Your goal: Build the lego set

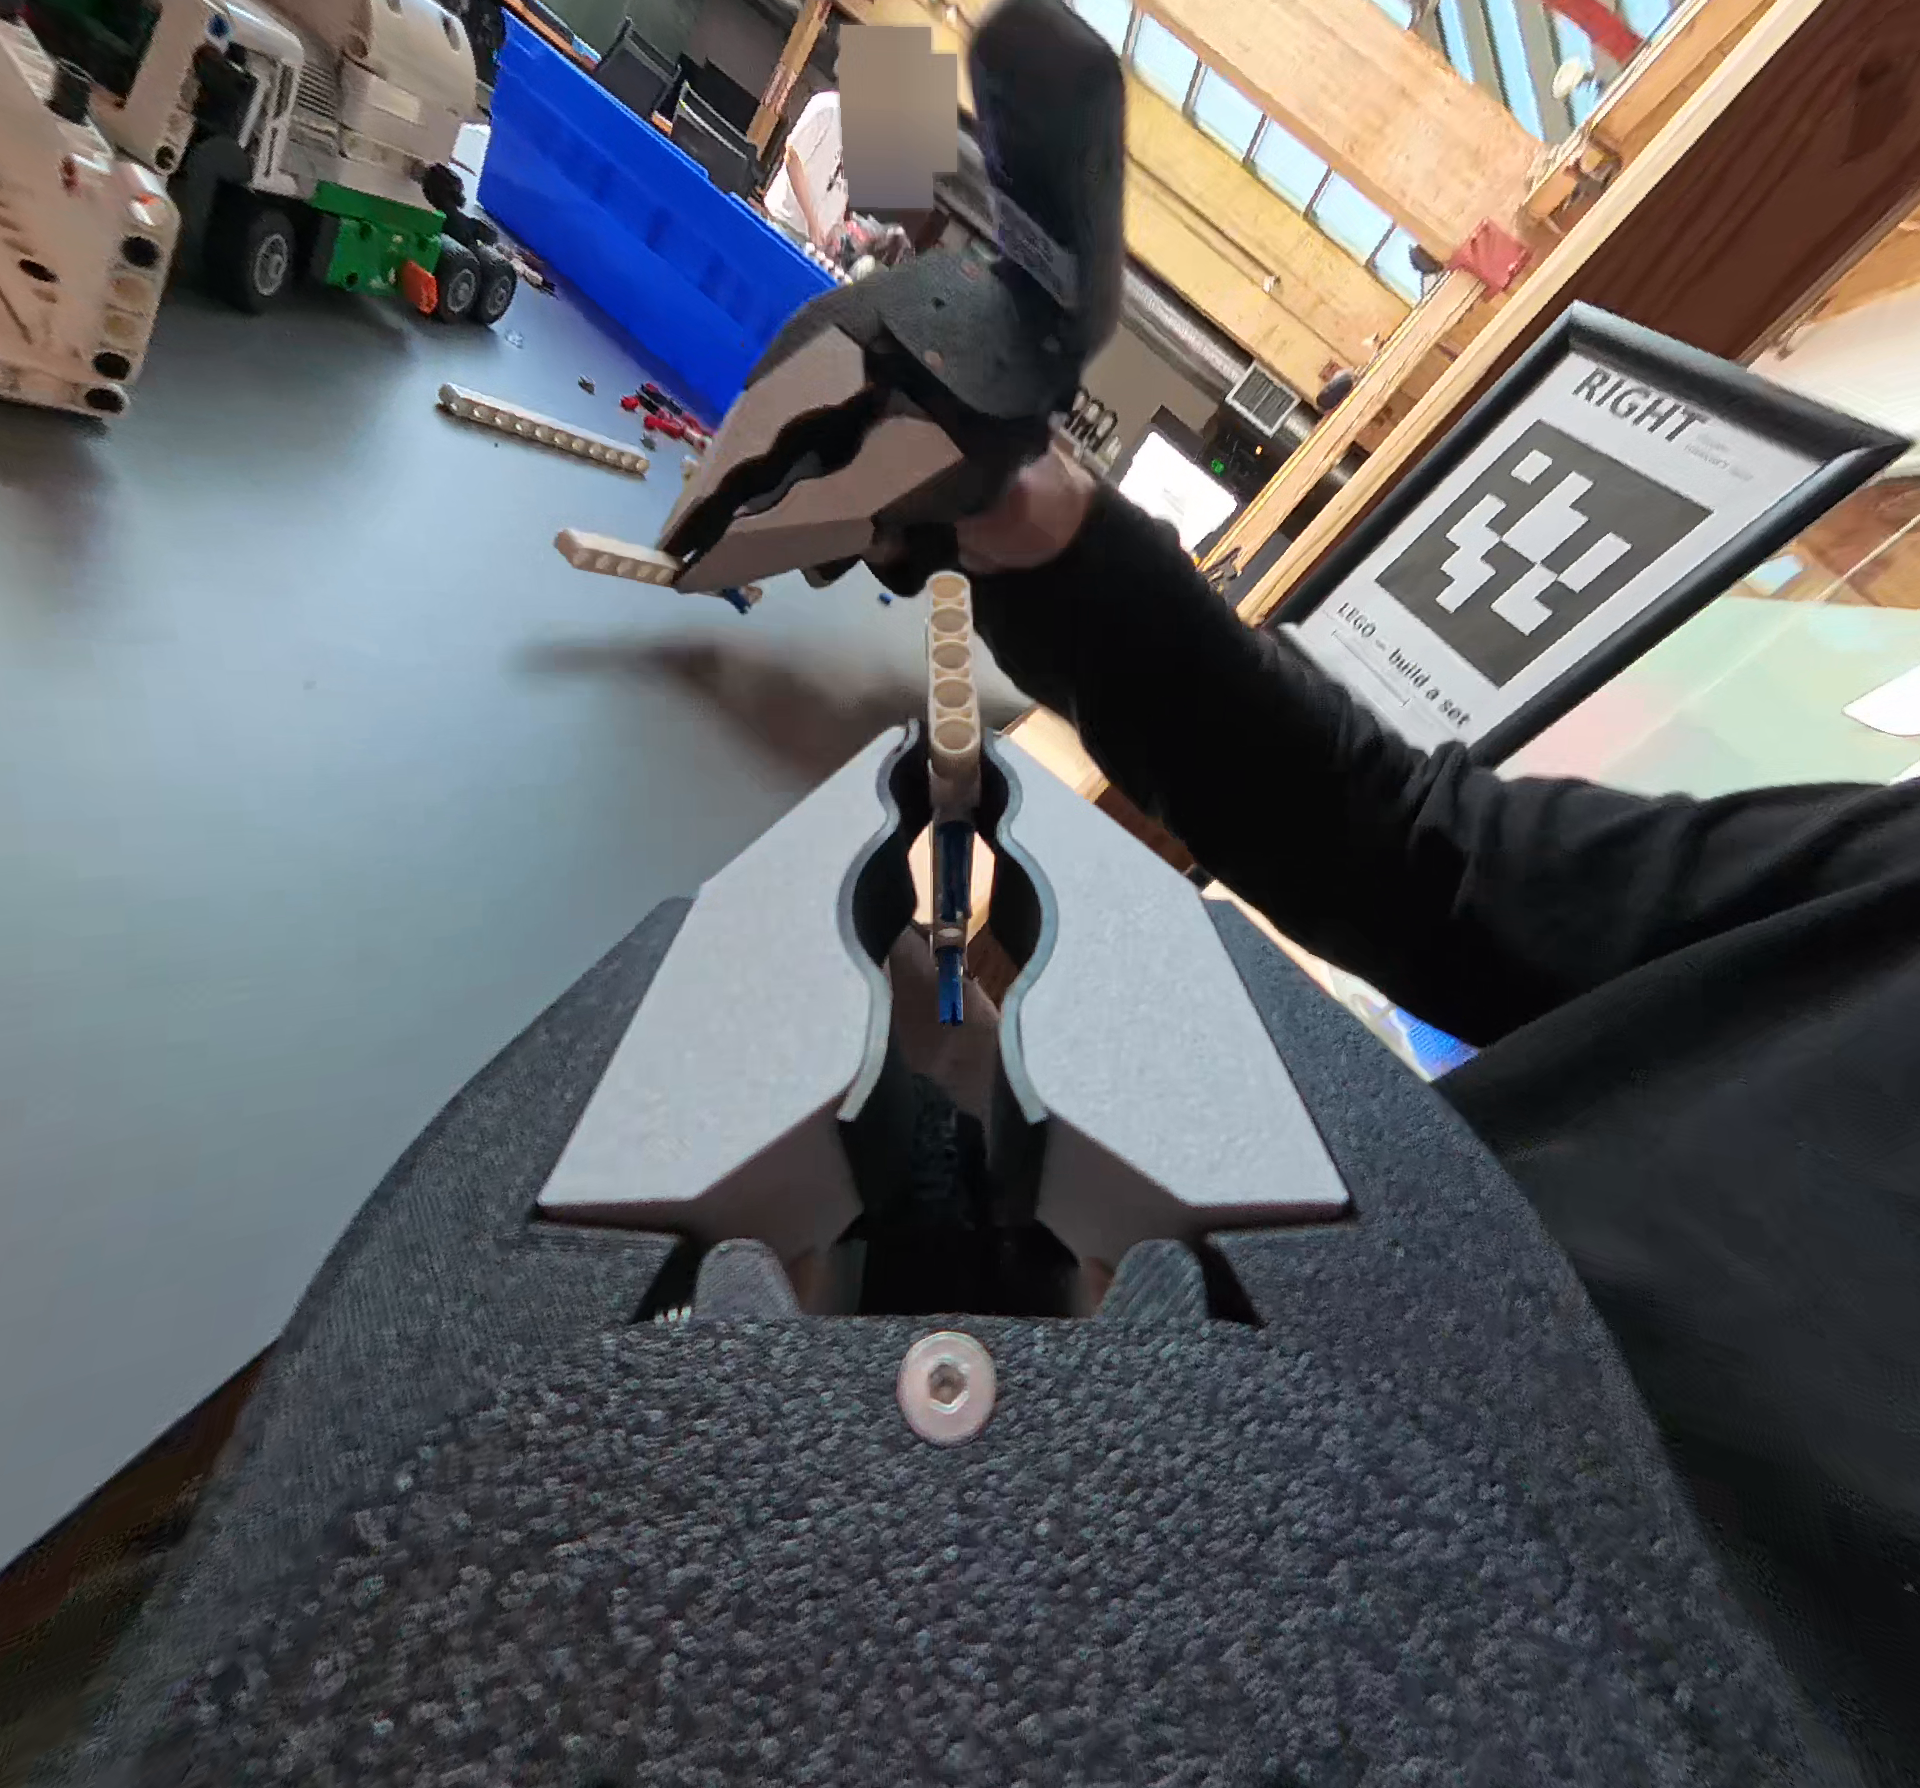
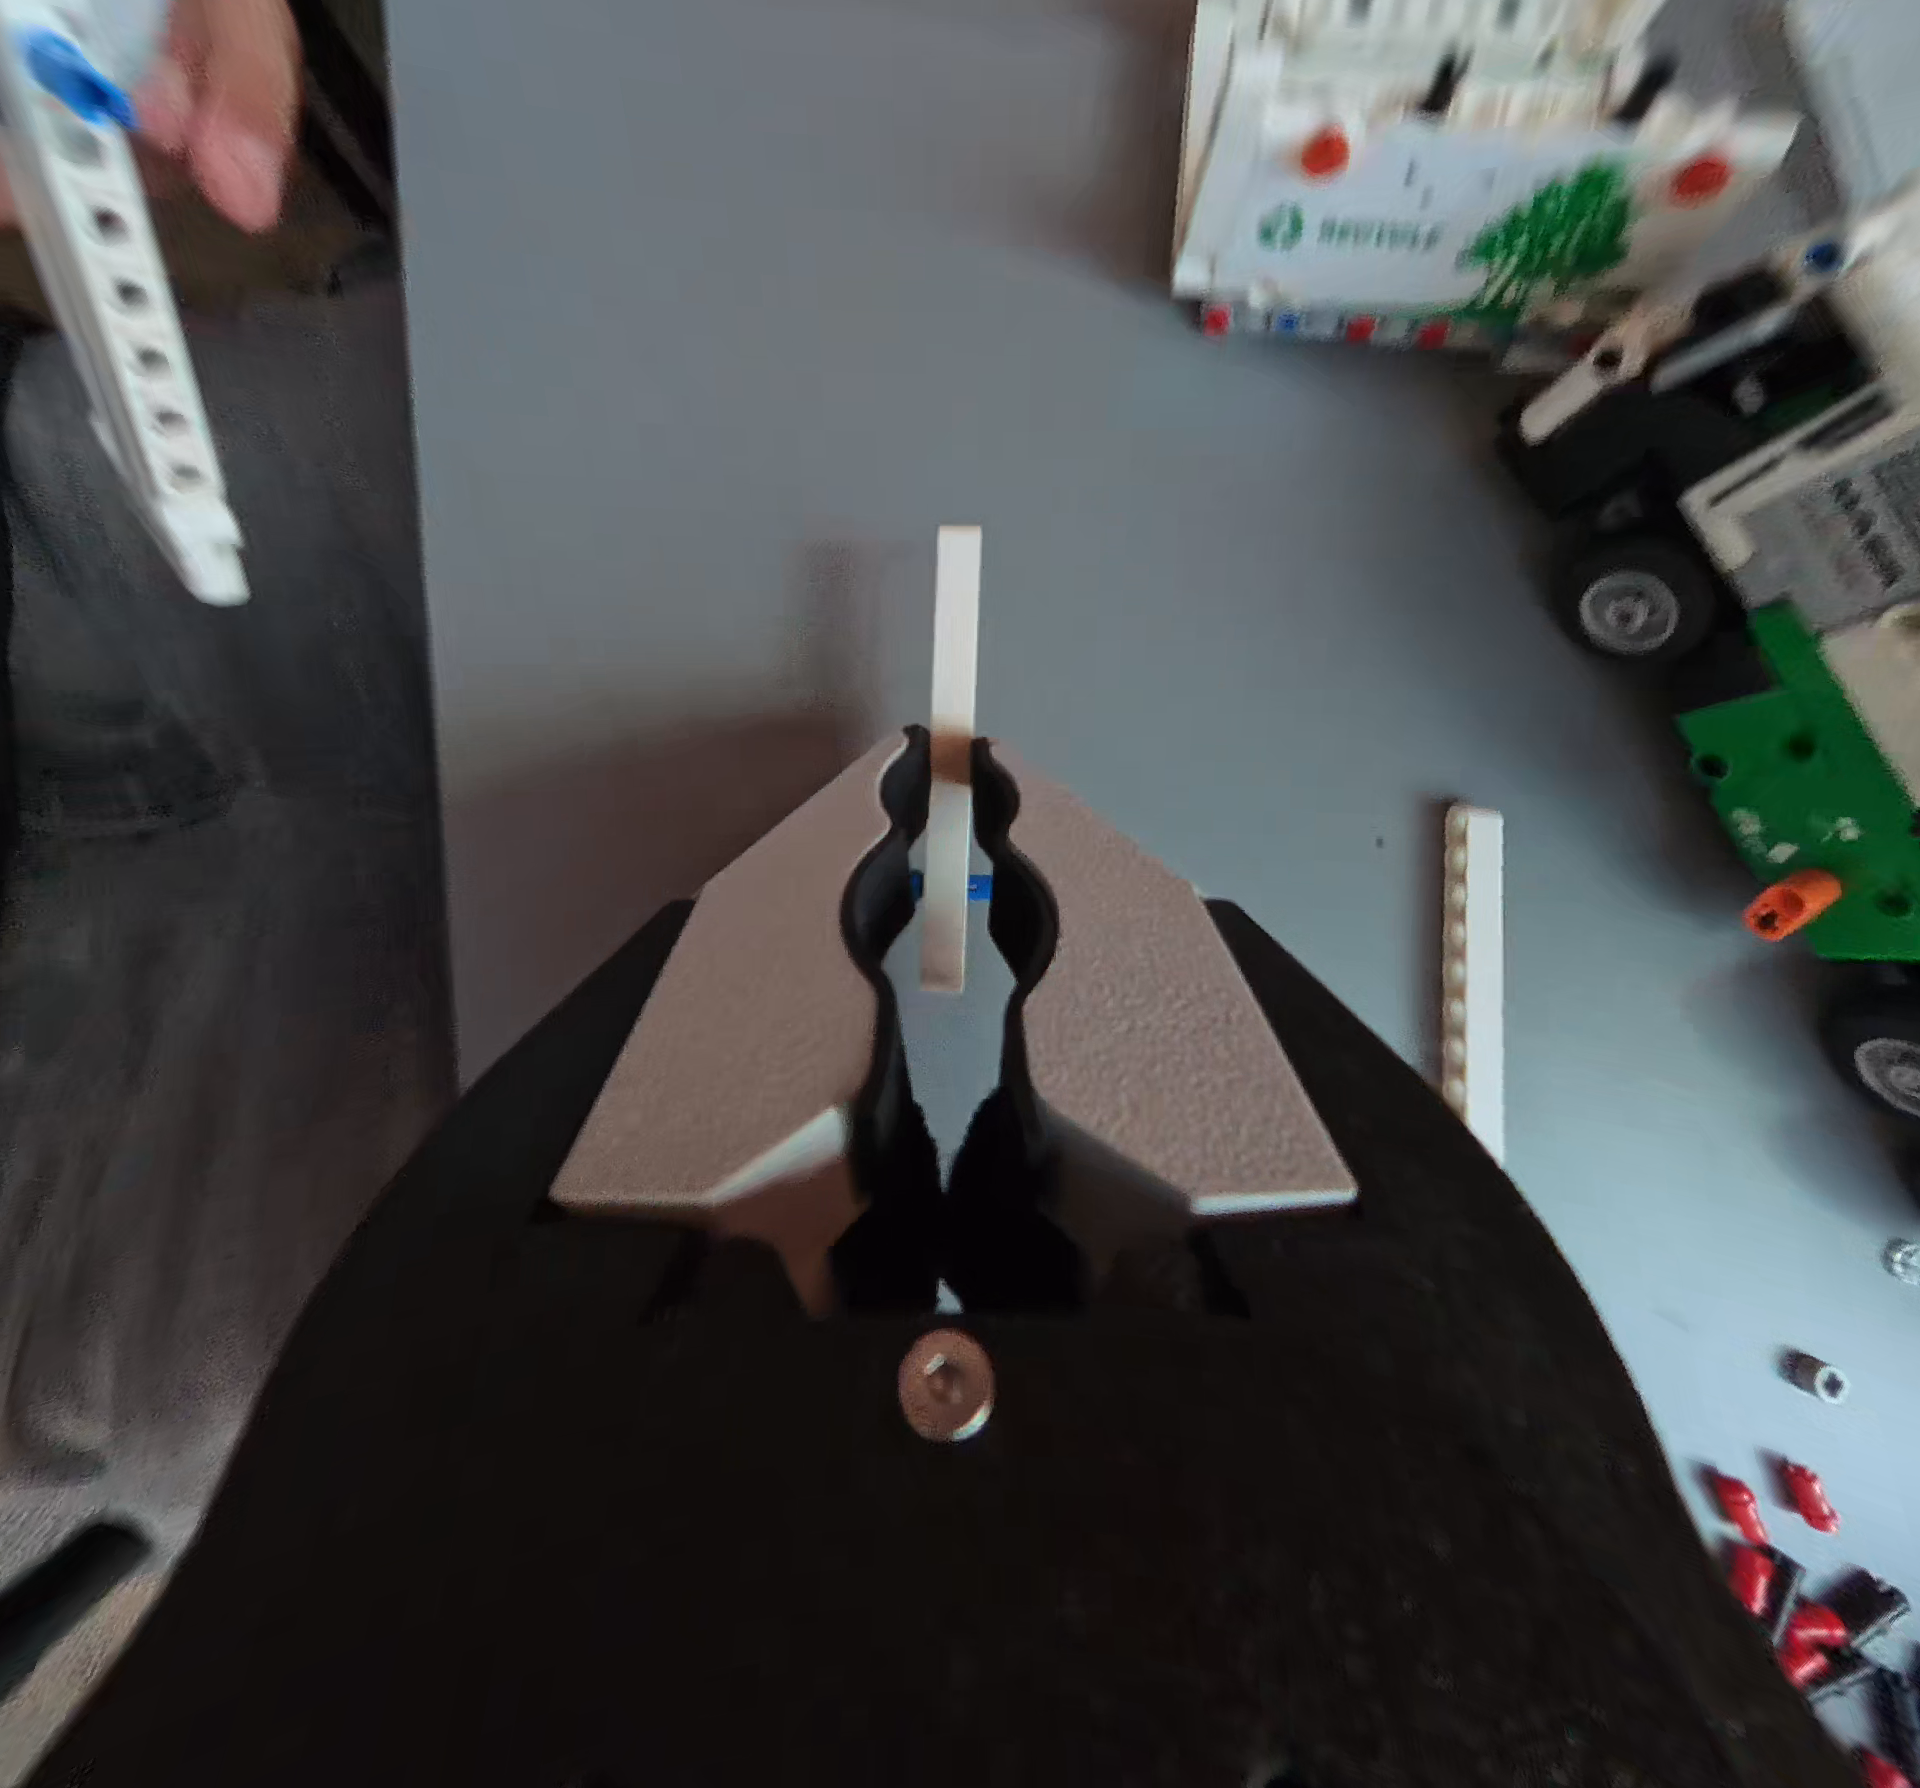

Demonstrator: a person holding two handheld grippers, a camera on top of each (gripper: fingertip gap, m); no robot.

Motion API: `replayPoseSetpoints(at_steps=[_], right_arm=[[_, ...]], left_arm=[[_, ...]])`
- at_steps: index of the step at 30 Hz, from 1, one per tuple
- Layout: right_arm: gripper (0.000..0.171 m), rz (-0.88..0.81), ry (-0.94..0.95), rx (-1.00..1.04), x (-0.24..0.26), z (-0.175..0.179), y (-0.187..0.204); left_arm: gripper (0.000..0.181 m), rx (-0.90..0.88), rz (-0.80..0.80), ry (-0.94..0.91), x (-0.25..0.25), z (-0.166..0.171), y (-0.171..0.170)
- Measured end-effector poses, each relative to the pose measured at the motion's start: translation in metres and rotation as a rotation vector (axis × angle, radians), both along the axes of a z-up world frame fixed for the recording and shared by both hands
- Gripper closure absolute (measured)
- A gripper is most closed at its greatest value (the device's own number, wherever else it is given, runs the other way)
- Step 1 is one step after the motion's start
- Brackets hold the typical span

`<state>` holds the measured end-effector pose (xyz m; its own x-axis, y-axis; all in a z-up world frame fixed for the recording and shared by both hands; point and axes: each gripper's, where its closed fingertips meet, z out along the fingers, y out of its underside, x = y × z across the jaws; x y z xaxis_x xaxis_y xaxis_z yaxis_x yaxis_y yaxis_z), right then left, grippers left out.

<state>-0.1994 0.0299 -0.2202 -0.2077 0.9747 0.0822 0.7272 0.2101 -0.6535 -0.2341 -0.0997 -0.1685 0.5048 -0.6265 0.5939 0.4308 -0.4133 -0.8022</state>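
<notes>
My left gripper [image 1: 951, 751] is shut on a white holed beam [image 1: 951, 658] that stands up past its fingertips. A blue pin [image 1: 951, 891] sticks out of the beam's lower end between the fingers. My right gripper [image 2: 948, 746] is shut on a second white beam [image 2: 956, 637], seen edge-on, with a blue pin [image 2: 977, 888] across it. In the left wrist view the right gripper [image 1: 681, 566] hovers above the grey table [image 1: 260, 699], its beam [image 1: 613, 554] pointing left. The left beam [image 2: 125, 304] also shows blurred at the right wrist view's top left.
A white and green lego truck [image 1: 260, 138] [image 2: 1455, 128] stands at the table's far side. A long white beam [image 1: 540, 429] [image 2: 1473, 969] and several red pieces [image 1: 665, 419] [image 2: 1787, 1582] lie loose. A blue bin [image 1: 623, 211] and a framed sign [image 1: 1558, 533] stand nearby. Some 15 cm of space lies between my two pairs of fingers.
</notes>
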Motion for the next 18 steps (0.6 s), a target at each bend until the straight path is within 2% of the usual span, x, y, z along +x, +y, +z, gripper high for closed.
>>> replayPoseSetpoints(at_steps=[3, 6, 8, 11, 13, 16, 18], right_arm=[[0.166, -0.138, 0.309, 0.073, -0.025, 0.048, -0.047], [0.165, -0.301, 0.467, 0.103, -0.022, 0.06, -0.076], [0.165, -0.337, 0.505, 0.072, -0.019, 0.058, -0.092], [0.165, -0.331, 0.481, 0.245, -0.015, 0.056, -0.095], [0.165, -0.311, 0.507, 0.199, -0.018, 0.057, -0.105], [0.165, -0.302, 0.487, 0.286, -0.019, 0.054, -0.103], [0.165, -0.303, 0.499, 0.264, -0.021, 0.055, -0.102]], left_arm=[[0.177, 0.002, 0.034, -0.082, -0.005, 0.008, -0.001], [0.177, 0.01, 0.071, -0.141, -0.01, 0.013, -0.001], [0.177, -0.011, 0.081, -0.109, -0.009, 0.007, 0.0], [0.177, -0.033, 0.077, -0.104, -0.004, 0.004, -0.001], [0.177, -0.051, 0.089, -0.102, -0.005, 0.002, 0.001], [0.177, -0.063, 0.075, -0.096, -0.003, 0.0, 0.001], [0.177, -0.058, 0.082, -0.096, -0.004, 0.0, 0.001]])
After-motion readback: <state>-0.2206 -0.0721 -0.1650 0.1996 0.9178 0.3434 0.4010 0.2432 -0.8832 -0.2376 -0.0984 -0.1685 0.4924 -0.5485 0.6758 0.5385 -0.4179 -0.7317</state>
